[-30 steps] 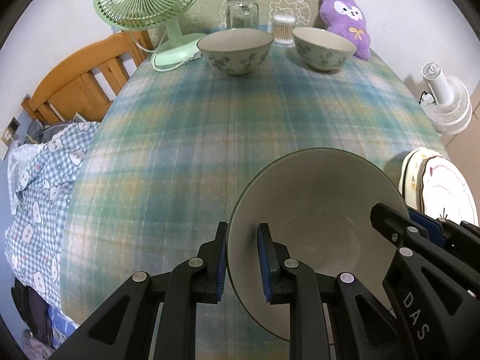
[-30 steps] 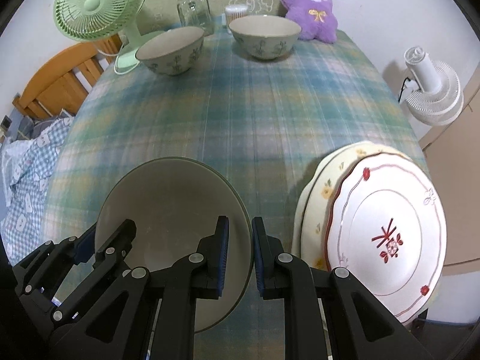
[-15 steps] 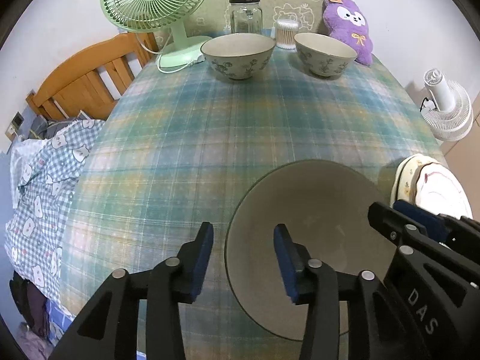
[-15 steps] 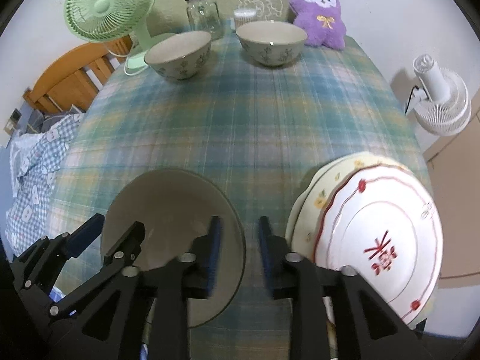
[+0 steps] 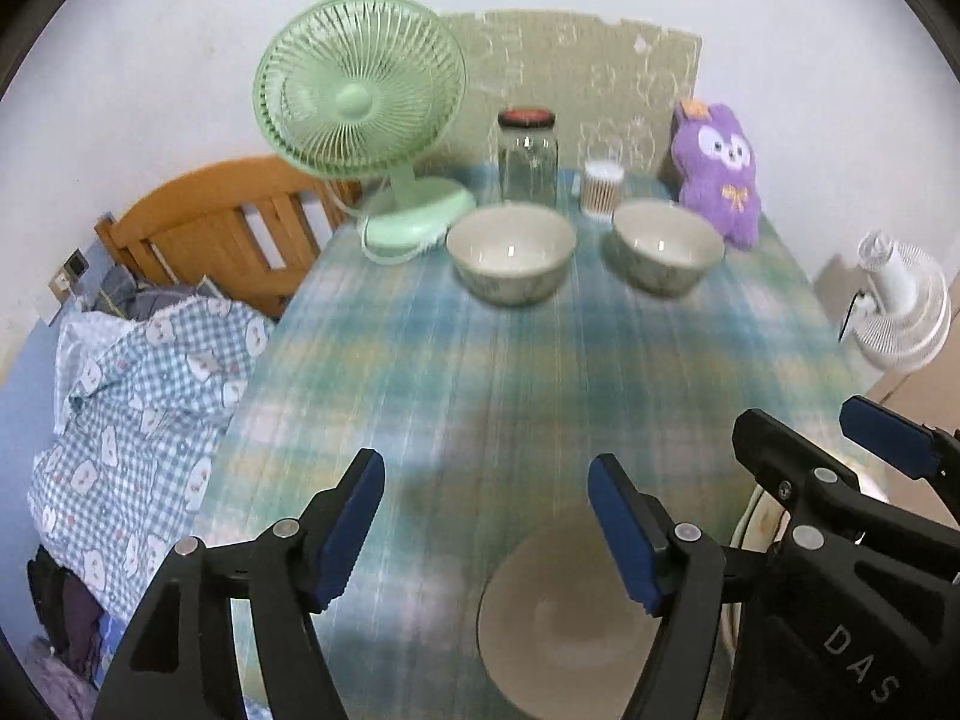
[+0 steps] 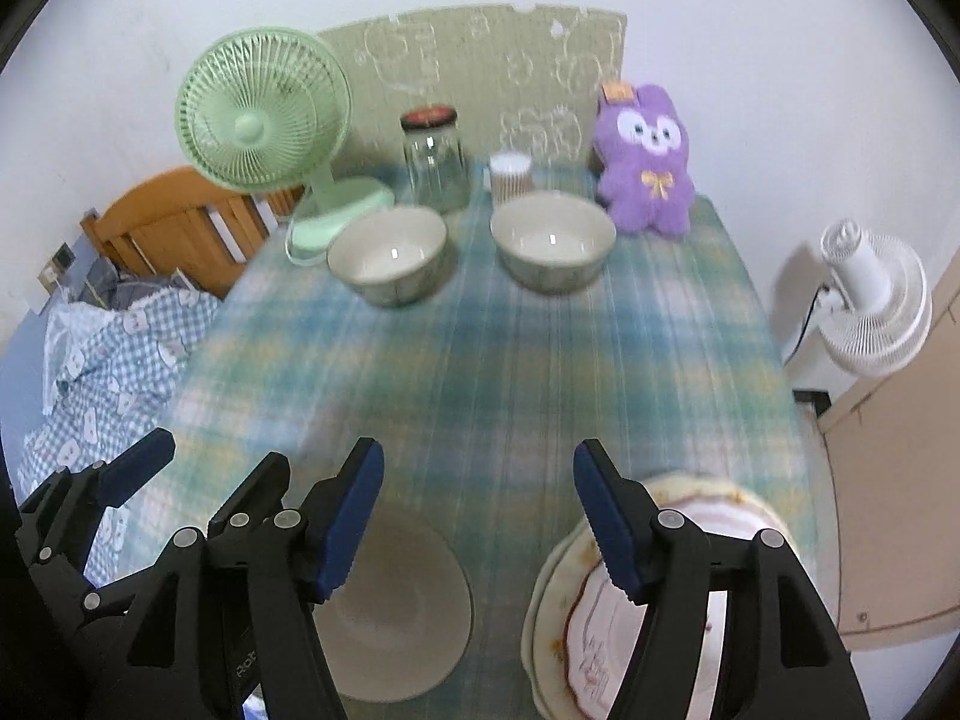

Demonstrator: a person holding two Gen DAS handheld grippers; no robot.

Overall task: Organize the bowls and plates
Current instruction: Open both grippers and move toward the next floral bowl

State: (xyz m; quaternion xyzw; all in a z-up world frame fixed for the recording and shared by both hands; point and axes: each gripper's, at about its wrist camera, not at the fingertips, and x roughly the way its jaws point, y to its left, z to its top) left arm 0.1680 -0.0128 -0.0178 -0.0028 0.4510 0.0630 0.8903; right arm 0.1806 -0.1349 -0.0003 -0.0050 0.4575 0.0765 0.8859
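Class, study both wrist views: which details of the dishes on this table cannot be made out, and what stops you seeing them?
- Near bowl: right wrist view, its left side hidden behind the right claw.
- Stacked plates: red motif blurred; how many plates are stacked is unclear; a finger covers part.
- Far bowls: left wrist view, side patterns smeared by blur.

- Left gripper (image 5: 486, 519): black plastic arms, silver round screws, blue ribbed finger pads (image 5: 351, 522).
- Right gripper (image 6: 478, 516): same black build, blue serrated pads; white "DAS" lettering on its body.
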